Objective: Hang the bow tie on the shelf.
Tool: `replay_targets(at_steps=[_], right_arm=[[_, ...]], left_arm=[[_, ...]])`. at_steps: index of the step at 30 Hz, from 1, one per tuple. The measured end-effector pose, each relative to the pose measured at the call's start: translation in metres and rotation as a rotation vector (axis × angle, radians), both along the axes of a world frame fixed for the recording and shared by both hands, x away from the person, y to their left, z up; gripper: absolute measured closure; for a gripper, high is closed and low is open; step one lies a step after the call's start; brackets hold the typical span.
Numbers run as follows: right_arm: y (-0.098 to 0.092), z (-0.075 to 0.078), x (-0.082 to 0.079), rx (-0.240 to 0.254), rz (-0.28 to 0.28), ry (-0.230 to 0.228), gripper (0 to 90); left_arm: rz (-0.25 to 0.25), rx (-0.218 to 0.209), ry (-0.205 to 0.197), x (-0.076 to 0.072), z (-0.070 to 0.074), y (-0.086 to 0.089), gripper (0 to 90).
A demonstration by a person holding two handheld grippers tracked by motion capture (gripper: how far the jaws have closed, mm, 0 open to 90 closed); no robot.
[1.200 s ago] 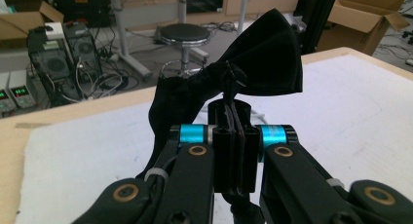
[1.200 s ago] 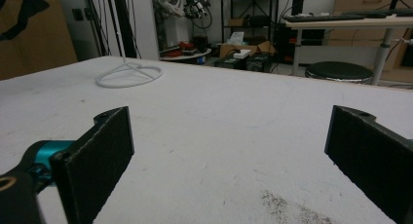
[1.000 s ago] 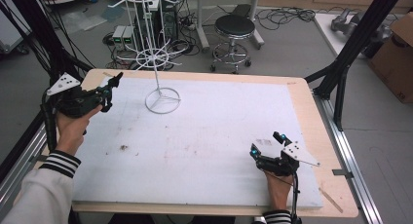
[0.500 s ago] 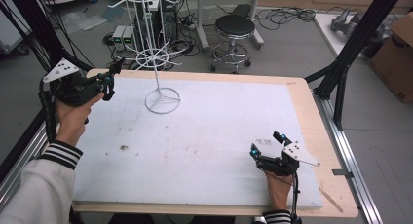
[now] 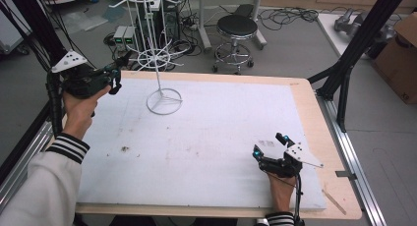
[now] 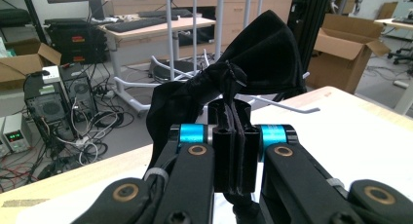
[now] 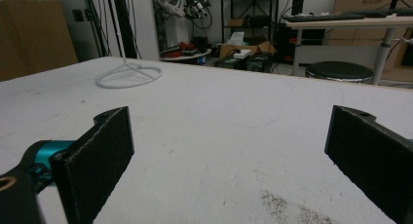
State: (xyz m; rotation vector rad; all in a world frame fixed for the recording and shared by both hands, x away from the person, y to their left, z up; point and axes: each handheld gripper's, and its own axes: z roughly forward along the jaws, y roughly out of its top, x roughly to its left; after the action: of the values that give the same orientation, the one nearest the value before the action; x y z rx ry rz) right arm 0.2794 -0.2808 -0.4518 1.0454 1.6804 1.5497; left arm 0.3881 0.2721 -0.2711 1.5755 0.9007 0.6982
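Note:
My left gripper (image 6: 233, 112) is shut on a bunched black cloth (image 6: 263, 53) that stands up past its jaws. In the high view the left gripper (image 5: 115, 73) hangs over the table's far left corner, just left of the white wire rack (image 5: 158, 59) and level with its lower ring of hooks. One white hook (image 6: 292, 106) shows right behind the cloth. My right gripper (image 5: 269, 144) rests on the white table top near the front right, jaws wide open and empty. In the right gripper view the right gripper (image 7: 229, 151) faces the rack's ring base (image 7: 129, 75) across bare table.
The rack's ring base (image 5: 163, 100) stands on the white table cover (image 5: 216, 137) at the far left. A round stool (image 5: 237, 27), computers and cables sit on the floor beyond the far edge. Black frame posts (image 5: 354, 49) stand at the right. A cardboard box (image 5: 401, 54) is farther right.
My left gripper has risen and moved toward the far edge with the cloth, closer to the rack's lower hooks. The right gripper has stayed put.

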Motion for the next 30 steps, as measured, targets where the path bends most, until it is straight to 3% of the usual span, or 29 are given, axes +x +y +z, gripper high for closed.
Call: replay_targets(at_steps=[12,30], right_arm=[[0.0,0.0,0.0,0.003,0.002,0.002,2.8],[0.0,0.0,0.0,0.007,0.001,0.003,2.8]], left_arm=[[-0.011,0.01,0.008,0.012,-0.002,-0.021,88.0],[-0.029,0.038,0.029,0.021,-0.007,-0.038,88.0]])
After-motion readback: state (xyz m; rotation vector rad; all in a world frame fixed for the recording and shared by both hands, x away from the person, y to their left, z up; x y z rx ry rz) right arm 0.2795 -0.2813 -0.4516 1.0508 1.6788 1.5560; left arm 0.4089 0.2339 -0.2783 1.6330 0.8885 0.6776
